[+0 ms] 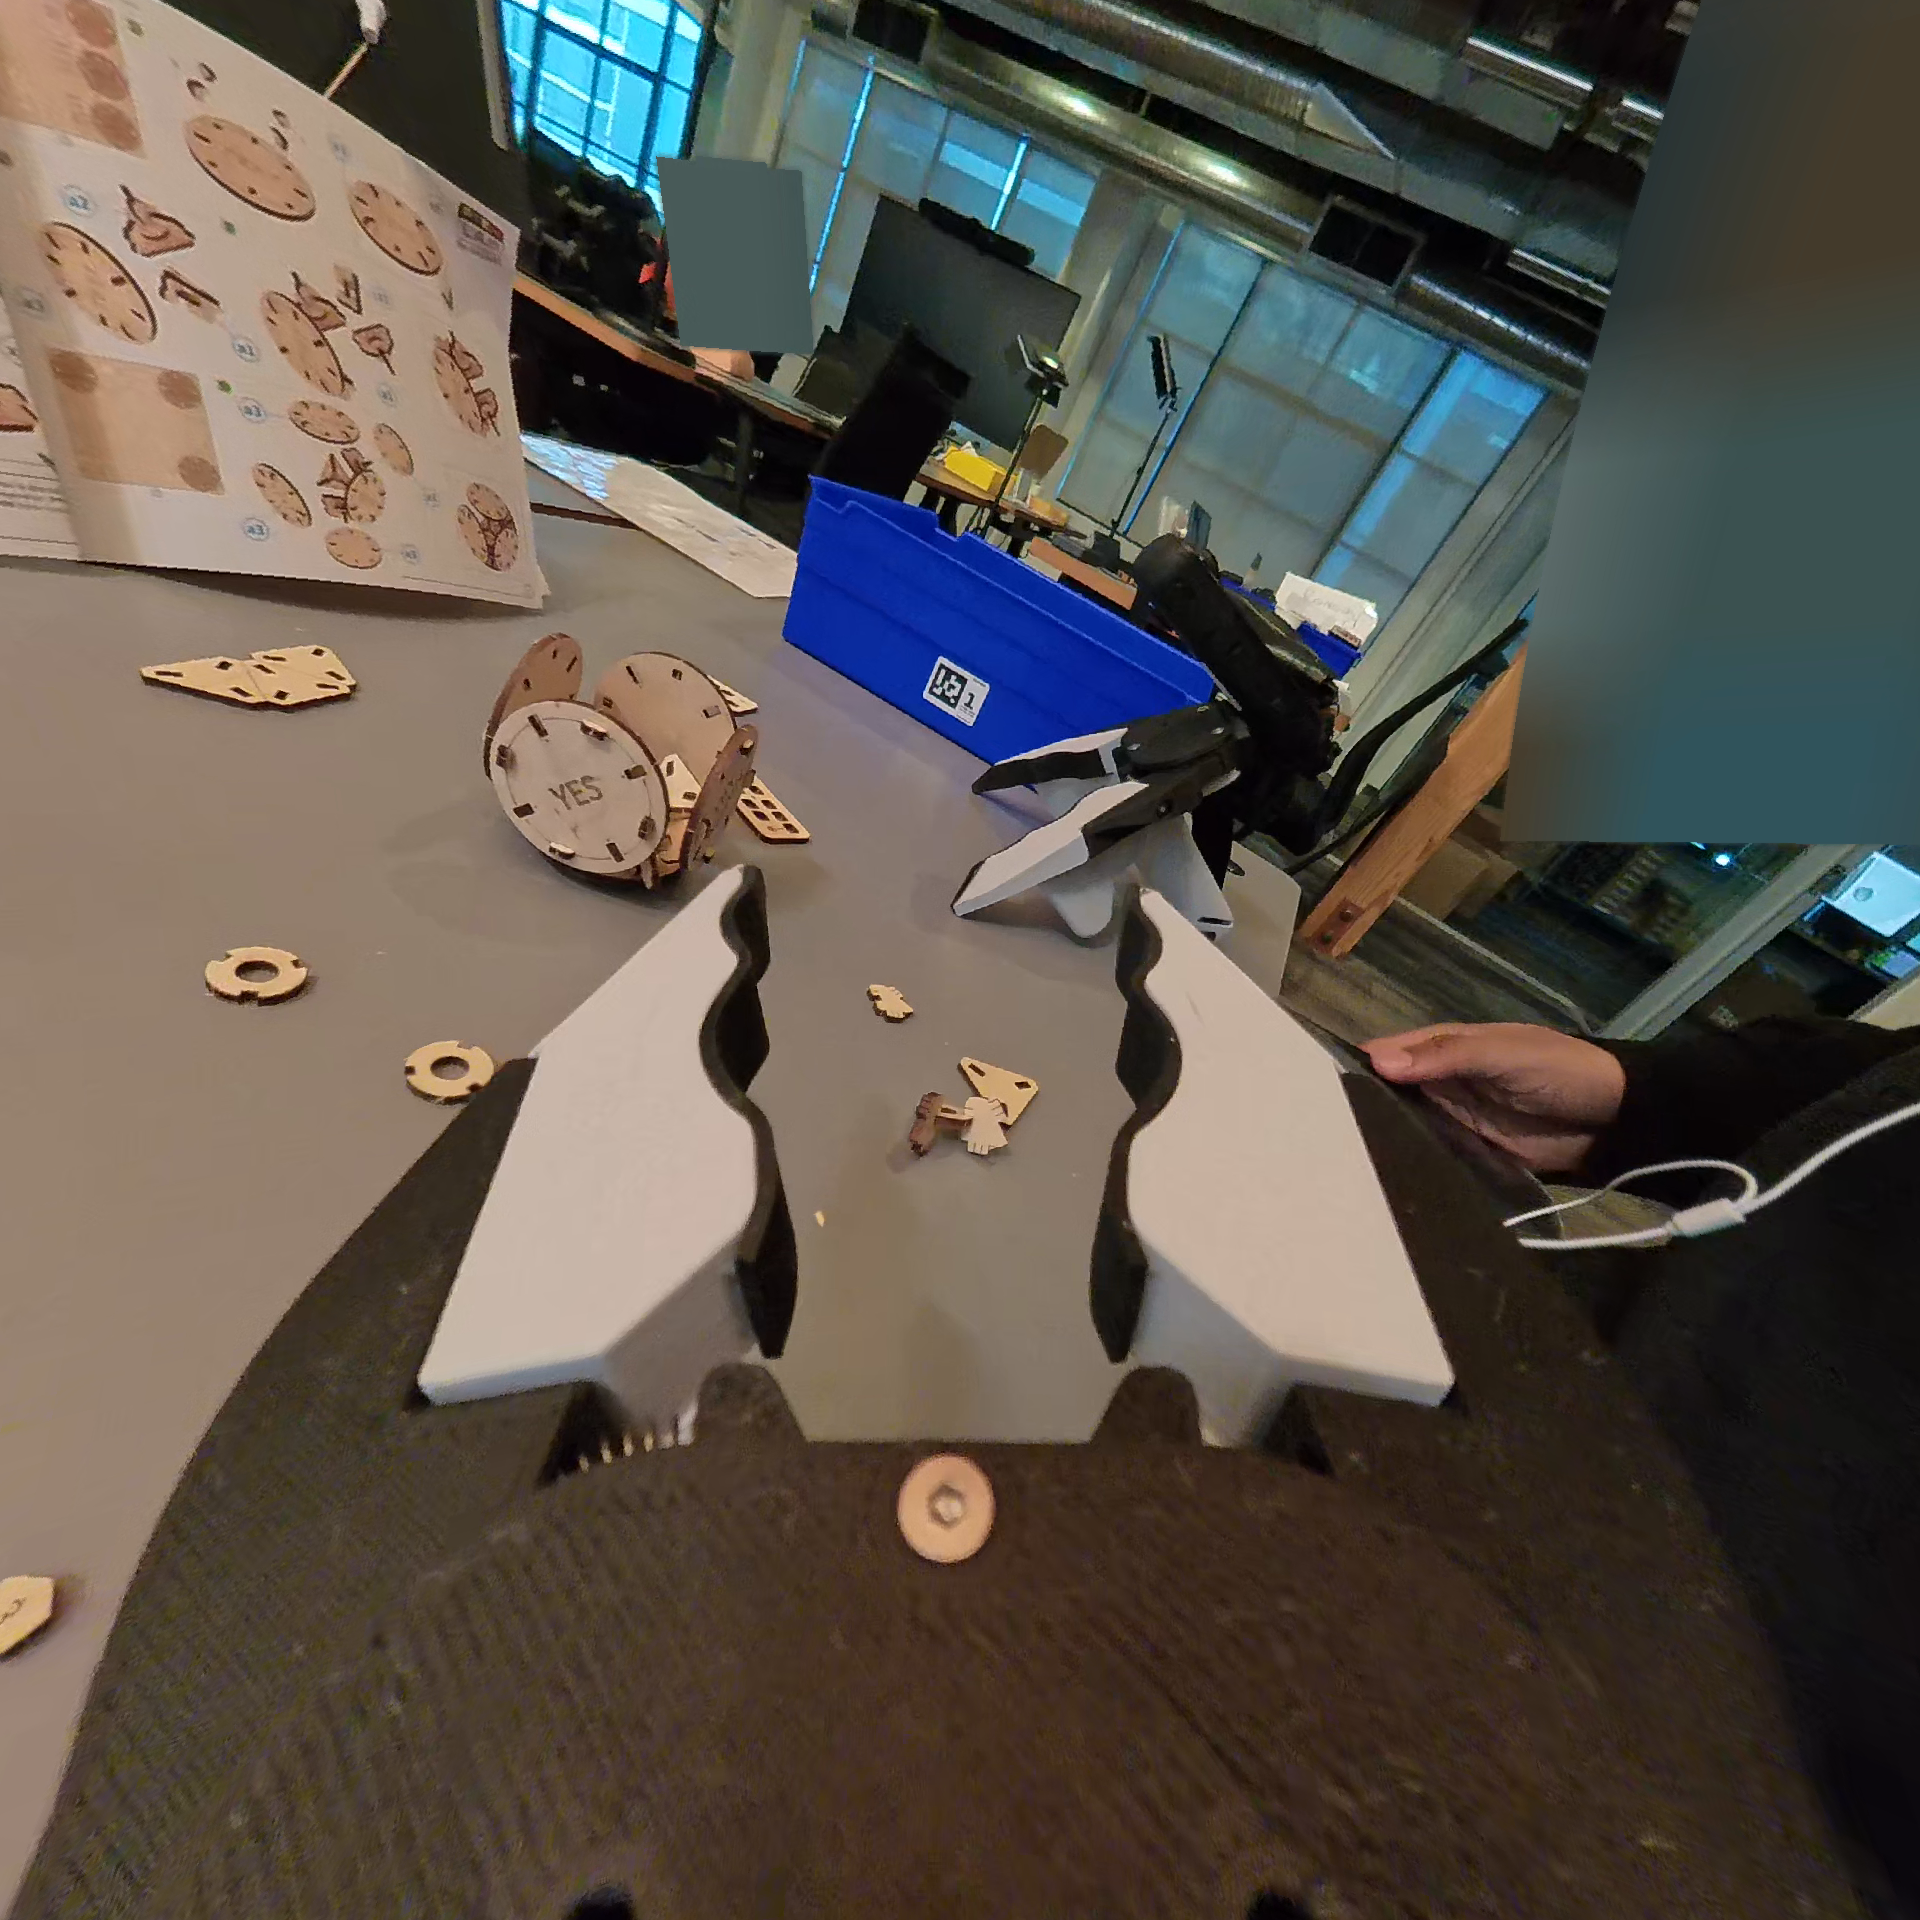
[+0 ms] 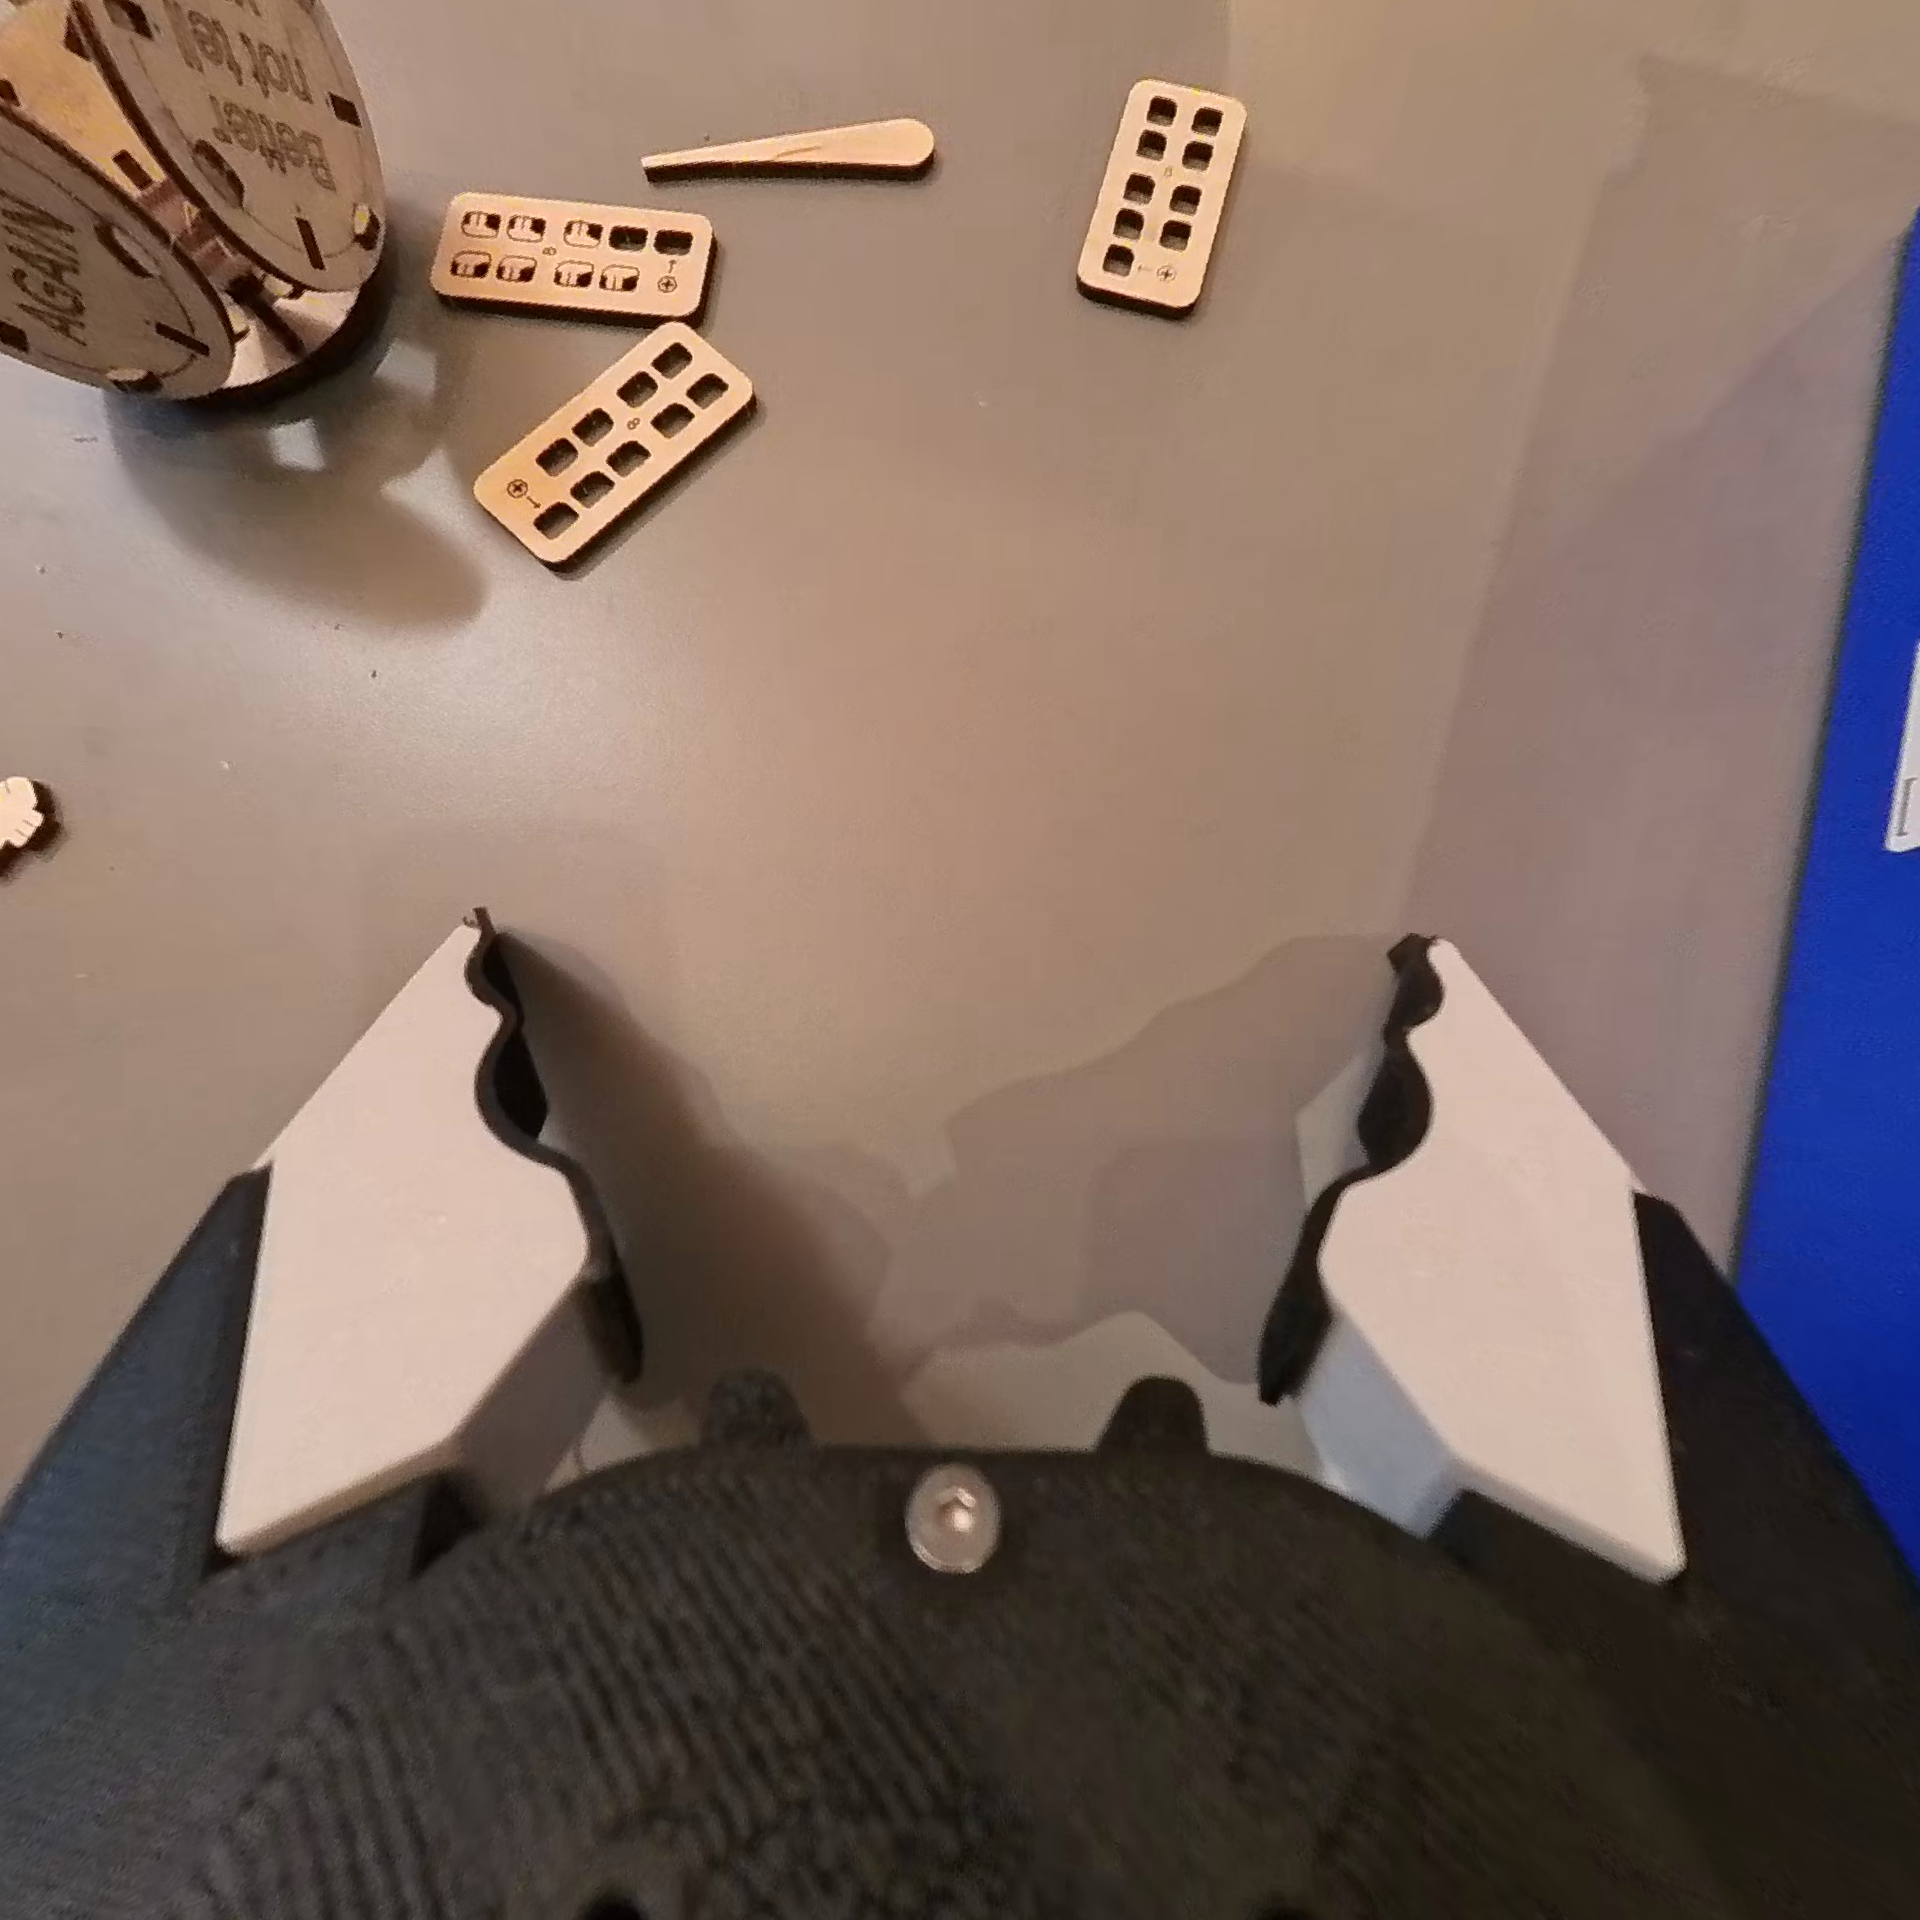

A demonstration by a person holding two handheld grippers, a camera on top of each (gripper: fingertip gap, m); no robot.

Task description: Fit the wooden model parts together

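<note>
Over a grey table (image 1: 312,831), the left gripper (image 1: 940,904) is hovering with fingers apart above small wooden pieces (image 1: 971,1107), while the right gripper (image 2: 945,930) is hanging with fingers wide apart, holding nothing, beside the blue bin (image 2: 1829,831) along the table's far edge.

— What's behind the bench on my feed?

— I see a grey tabletop (image 1: 312,831), then tall gridded windows (image 1: 1299,416) letting in cool bluish daylight.

— Overhead?

— I make out exposed metal ducts (image 1: 1195,73) under the ceiling. A dark monitor (image 1: 956,312) stands on a wooden desk (image 1: 623,343), and a wooden table leg (image 1: 1423,810) stands right.
</note>
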